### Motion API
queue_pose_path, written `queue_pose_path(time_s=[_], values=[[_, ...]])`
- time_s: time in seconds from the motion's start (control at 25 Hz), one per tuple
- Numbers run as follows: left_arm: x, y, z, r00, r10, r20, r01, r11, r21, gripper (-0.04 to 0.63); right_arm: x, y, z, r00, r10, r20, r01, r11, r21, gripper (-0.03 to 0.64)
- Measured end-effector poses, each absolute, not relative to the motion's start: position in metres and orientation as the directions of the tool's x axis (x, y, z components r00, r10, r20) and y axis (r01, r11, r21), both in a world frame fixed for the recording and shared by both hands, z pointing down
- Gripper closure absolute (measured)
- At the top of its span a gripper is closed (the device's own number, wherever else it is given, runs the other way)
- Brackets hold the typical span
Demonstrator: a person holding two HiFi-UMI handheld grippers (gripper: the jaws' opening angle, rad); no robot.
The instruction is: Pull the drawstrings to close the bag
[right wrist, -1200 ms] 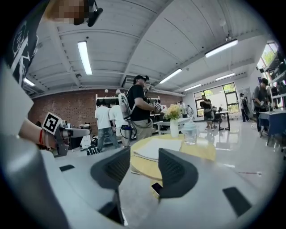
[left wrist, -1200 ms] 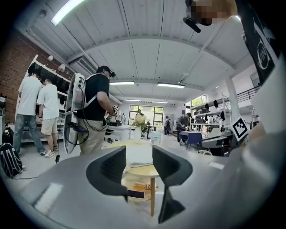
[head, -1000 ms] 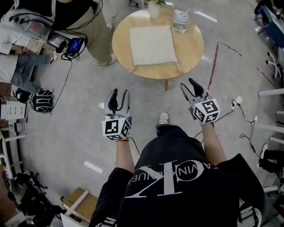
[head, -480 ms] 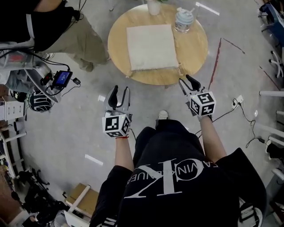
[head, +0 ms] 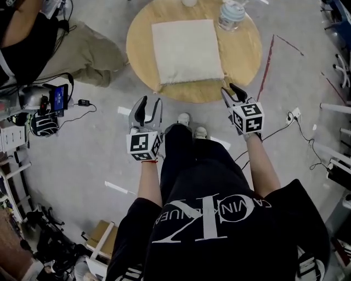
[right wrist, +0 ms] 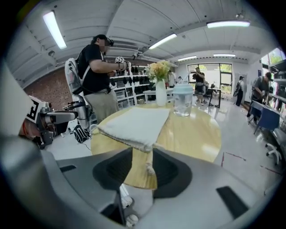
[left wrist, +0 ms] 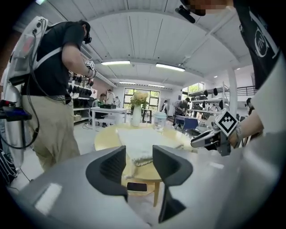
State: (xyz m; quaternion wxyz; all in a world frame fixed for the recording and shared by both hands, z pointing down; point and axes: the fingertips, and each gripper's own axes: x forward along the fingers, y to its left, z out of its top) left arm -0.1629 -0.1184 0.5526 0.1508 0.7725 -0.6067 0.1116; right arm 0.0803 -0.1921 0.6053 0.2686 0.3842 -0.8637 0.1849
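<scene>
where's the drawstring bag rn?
Head view, top centre: the bag lies flat on the round wooden table, left of the clear container, its near right corner just ahead of the open right gripper.

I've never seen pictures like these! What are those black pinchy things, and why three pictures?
A person holds a tool in each hand, each ending in a claw. One picture comes from a camera on the person's head, looking down at the left claw and right claw. The other two come from cameras riding on the claws. On the round table are a cloth bag and a water jar. Both claws are open, holding nothing. The right claw has just been closing slightly; the bag's drawstring hangs in line with its gap, not gripped.
</scene>
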Motion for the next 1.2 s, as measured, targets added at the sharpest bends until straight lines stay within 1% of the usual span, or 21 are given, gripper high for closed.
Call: queue_pose_path(time_s=[0.16, 0.4, 0.6, 0.68, 0.8, 0.88, 1.2], values=[[-0.169, -0.133, 0.558, 0.274, -0.885, 0.376, -0.962, -0.256, 0.097, 0.417, 0.074, -0.195, 0.612, -0.522, -0.556, 0.647, -0.781, 0.616, -0.101, 0.465], [-0.171, -0.149, 0.579, 0.277, -0.858, 0.433, -0.96, -0.263, 0.092, 0.414, 0.075, -0.206, 0.626, -0.455, -0.54, 0.708, -0.807, 0.586, -0.071, 0.472], [-0.166, -0.155, 0.597, 0.296, -0.842, 0.452, -0.955, -0.265, 0.131, 0.405, 0.073, -0.215, 0.635, -0.464, -0.524, 0.714, -0.806, 0.584, -0.095, 0.49], [-0.164, -0.156, 0.602, 0.299, -0.838, 0.456, -0.954, -0.265, 0.137, 0.403, 0.073, -0.218, 0.639, -0.455, -0.514, 0.727, -0.809, 0.58, -0.096, 0.519], [-0.161, -0.155, 0.608, 0.303, -0.836, 0.457, -0.953, -0.266, 0.145, 0.402, 0.077, -0.217, 0.644, -0.437, -0.509, 0.742, -0.819, 0.565, -0.094, 0.536], [-0.164, -0.155, 0.608, 0.3, -0.836, 0.459, -0.954, -0.263, 0.144, 0.402, 0.076, -0.217, 0.642, -0.438, -0.512, 0.739, -0.822, 0.562, -0.097, 0.56], [-0.164, -0.155, 0.621, 0.284, -0.827, 0.486, -0.958, -0.257, 0.123, 0.402, 0.075, -0.213, 0.642, -0.441, -0.52, 0.732, -0.795, 0.604, -0.05, 0.571]])
